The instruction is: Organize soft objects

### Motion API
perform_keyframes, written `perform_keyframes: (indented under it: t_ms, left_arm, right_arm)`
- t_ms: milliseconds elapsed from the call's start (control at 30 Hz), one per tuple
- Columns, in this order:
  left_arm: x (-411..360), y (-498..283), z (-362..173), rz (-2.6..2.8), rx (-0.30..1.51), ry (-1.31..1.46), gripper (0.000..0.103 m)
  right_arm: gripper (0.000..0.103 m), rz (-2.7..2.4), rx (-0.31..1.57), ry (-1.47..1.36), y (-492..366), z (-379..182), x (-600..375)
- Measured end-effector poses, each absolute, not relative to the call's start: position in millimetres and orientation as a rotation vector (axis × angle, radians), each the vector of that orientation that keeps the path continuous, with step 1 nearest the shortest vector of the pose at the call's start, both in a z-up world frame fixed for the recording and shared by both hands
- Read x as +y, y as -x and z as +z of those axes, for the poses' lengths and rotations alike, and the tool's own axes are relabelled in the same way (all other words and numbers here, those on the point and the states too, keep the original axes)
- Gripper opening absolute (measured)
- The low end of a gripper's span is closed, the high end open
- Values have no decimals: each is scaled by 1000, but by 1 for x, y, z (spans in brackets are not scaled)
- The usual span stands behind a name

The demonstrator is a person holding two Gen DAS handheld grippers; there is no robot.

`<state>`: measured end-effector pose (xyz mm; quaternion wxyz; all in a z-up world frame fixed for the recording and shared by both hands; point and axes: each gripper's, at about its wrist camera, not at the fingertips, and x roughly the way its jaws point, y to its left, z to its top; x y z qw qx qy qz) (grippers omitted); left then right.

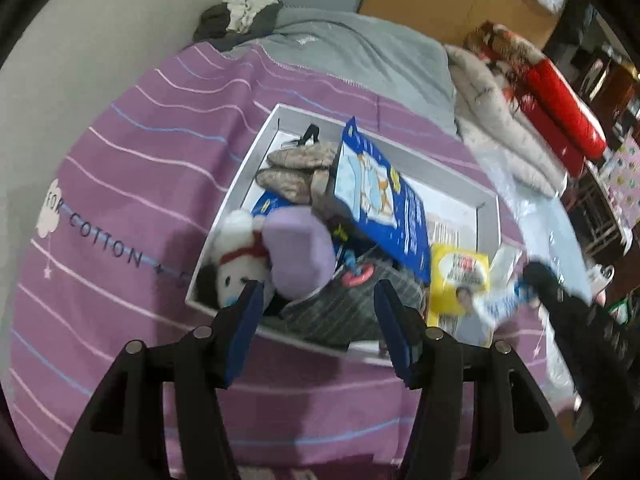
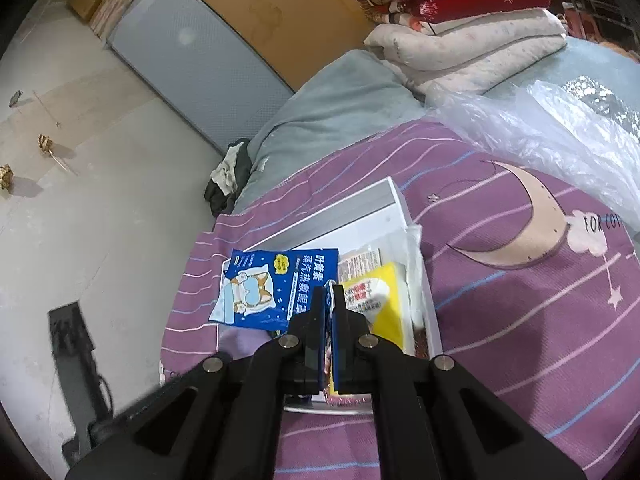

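Observation:
A white box [image 1: 236,184] lies on a purple striped bedspread [image 1: 132,168]. In it are a white plush toy [image 1: 238,258], a purple soft item [image 1: 298,252], brown fuzzy slippers [image 1: 296,168], a dark striped cloth [image 1: 348,304], a blue eye-mask packet [image 1: 384,196] and a yellow packet [image 1: 460,272]. My left gripper [image 1: 320,300] is open and empty above the box's near edge. My right gripper [image 2: 330,300] is shut on a thin blue-and-white packet [image 2: 329,292] over the box [image 2: 384,200], beside the blue packet [image 2: 272,288] and the yellow packet [image 2: 380,300]. The right gripper shows blurred in the left wrist view [image 1: 536,280].
Folded quilts, white and red, [image 2: 460,20] are stacked at the head of the bed. A grey blanket [image 1: 352,48] and crumpled clear plastic [image 2: 560,128] lie beyond the box. A dark cloth bundle [image 1: 240,16] sits by the wall. Bare floor [image 2: 80,160] is beside the bed.

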<state>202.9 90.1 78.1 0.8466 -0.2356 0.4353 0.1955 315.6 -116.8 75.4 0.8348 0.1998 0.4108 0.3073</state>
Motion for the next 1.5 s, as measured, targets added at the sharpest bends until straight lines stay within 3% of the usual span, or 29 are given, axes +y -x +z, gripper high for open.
perform_keyframes:
  t_ms: [233,500,567,633,667,1100,1500]
  left_arm:
    - [90,-205,74,411,1079,486,59]
    - [84,-198,81,411,1094,404,59]
    - [82,-199,80,394,1098,388,59]
    - [81,-198,80,365,1100,391,59]
    - [81,-197,81,364,1096,394,59]
    - [62,-174,123,432,998,315,59]
    - [59,-171,127,413,979,346,59]
  right_arm:
    - [1,647,883,-430,-344,75,-99]
    - [5,638,880,-654,-383,50,-93]
    - [22,650,908,-720,-388,38,-91]
    - [85,683,925,-694,-384,35,-87]
    - [91,694,890,-669,-378,39,-88]
    - [91,644,822,-272,-319,76,-83]
    - [91,559,1016,0,-295,75,-94]
